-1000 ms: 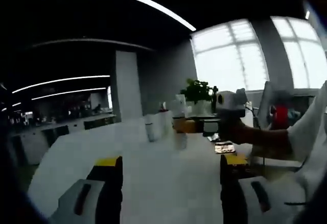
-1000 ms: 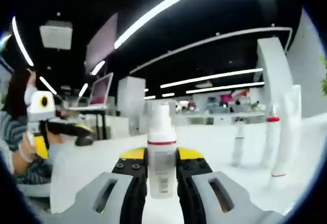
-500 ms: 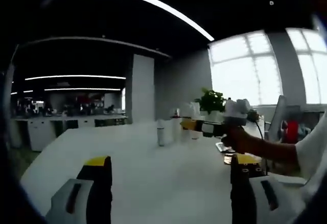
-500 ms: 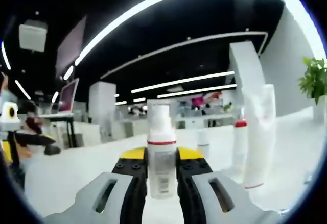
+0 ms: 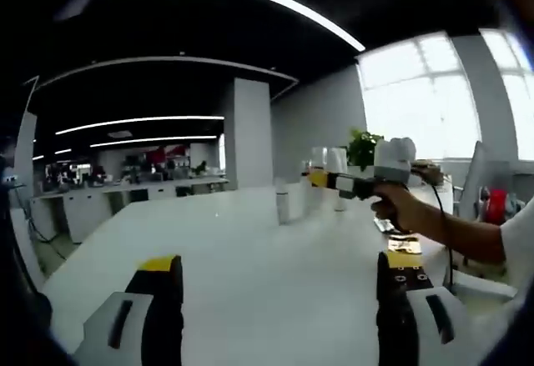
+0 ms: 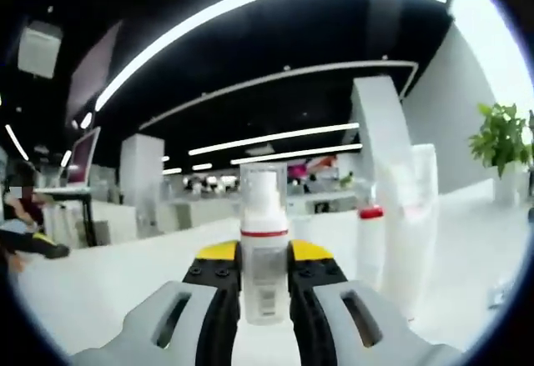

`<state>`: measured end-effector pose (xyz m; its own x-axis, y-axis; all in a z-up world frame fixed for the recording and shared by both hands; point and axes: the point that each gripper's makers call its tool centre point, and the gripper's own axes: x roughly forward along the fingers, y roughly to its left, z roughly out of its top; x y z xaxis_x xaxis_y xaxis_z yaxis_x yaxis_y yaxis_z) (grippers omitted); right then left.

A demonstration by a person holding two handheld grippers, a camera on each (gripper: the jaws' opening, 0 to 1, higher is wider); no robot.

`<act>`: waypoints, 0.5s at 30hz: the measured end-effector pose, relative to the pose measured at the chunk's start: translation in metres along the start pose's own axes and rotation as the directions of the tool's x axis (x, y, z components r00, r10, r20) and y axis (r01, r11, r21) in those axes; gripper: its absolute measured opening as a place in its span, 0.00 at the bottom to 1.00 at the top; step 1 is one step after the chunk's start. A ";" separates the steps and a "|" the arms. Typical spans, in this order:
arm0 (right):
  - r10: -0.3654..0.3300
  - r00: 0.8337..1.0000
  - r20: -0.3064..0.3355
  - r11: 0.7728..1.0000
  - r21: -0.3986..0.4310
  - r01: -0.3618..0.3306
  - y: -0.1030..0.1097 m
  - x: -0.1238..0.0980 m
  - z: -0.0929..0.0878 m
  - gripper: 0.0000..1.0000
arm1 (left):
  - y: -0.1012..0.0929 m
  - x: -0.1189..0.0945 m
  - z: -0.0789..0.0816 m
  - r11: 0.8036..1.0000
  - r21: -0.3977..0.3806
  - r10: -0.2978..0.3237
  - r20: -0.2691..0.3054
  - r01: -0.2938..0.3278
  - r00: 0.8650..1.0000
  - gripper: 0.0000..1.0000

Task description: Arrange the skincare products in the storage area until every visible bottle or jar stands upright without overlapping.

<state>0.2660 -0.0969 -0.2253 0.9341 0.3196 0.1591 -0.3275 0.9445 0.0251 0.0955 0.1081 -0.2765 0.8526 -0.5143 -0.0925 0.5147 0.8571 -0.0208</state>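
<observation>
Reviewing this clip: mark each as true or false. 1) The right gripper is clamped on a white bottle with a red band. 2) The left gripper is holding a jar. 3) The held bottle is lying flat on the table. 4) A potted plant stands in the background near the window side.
1) True: the right gripper is shut on the white pump bottle, red band under its cap.
2) False: the left gripper is open, only the white table between its jaws.
3) False: the bottle stands upright between the jaws.
4) True: a potted plant stands at the right of the right gripper view.
</observation>
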 end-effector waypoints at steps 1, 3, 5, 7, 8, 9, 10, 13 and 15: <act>-0.009 1.000 -0.005 1.000 -0.011 0.009 -0.002 0.001 -0.002 0.19 | 0.001 0.000 0.000 1.000 -0.007 0.004 0.000 -0.004 1.000 0.99; -0.023 1.000 -0.010 1.000 -0.019 0.023 -0.006 0.003 -0.006 0.19 | 0.003 -0.001 0.000 1.000 -0.023 0.008 0.008 -0.008 1.000 0.99; -0.020 1.000 -0.015 1.000 -0.003 0.020 -0.008 0.004 -0.009 0.19 | 0.004 -0.001 0.001 0.999 -0.034 0.017 0.016 -0.016 1.000 0.98; -0.024 1.000 -0.014 1.000 0.013 0.024 -0.010 0.004 -0.009 0.19 | 0.003 -0.001 0.001 0.999 -0.031 0.015 0.015 -0.014 1.000 0.96; -0.029 1.000 -0.011 1.000 0.009 0.029 -0.011 0.004 -0.010 0.19 | 0.003 -0.001 0.000 0.999 -0.029 0.015 0.011 -0.015 1.000 0.96; -0.033 0.999 -0.011 0.999 0.006 0.033 -0.012 0.005 -0.010 0.19 | 0.003 0.000 0.000 0.999 -0.029 0.016 0.011 -0.015 1.000 0.96; -0.037 0.999 -0.015 0.999 0.004 0.037 -0.013 0.005 -0.012 0.19 | 0.003 0.000 0.000 0.999 -0.028 0.015 0.011 -0.015 1.000 0.96; -0.047 0.999 -0.028 0.999 -0.003 0.047 -0.015 0.007 -0.016 0.19 | 0.003 0.001 -0.001 0.999 -0.029 0.015 0.009 -0.015 1.000 0.95; -0.053 0.998 -0.037 0.999 -0.010 0.053 -0.017 0.008 -0.019 0.19 | 0.003 0.001 -0.001 0.999 -0.031 0.016 0.007 -0.016 1.000 0.95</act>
<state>0.2814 -0.1086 -0.2435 0.9548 0.2717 0.1208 -0.2764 0.9607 0.0237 0.0977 0.1099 -0.2780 0.8616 -0.5003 -0.0856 0.4978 0.8658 -0.0505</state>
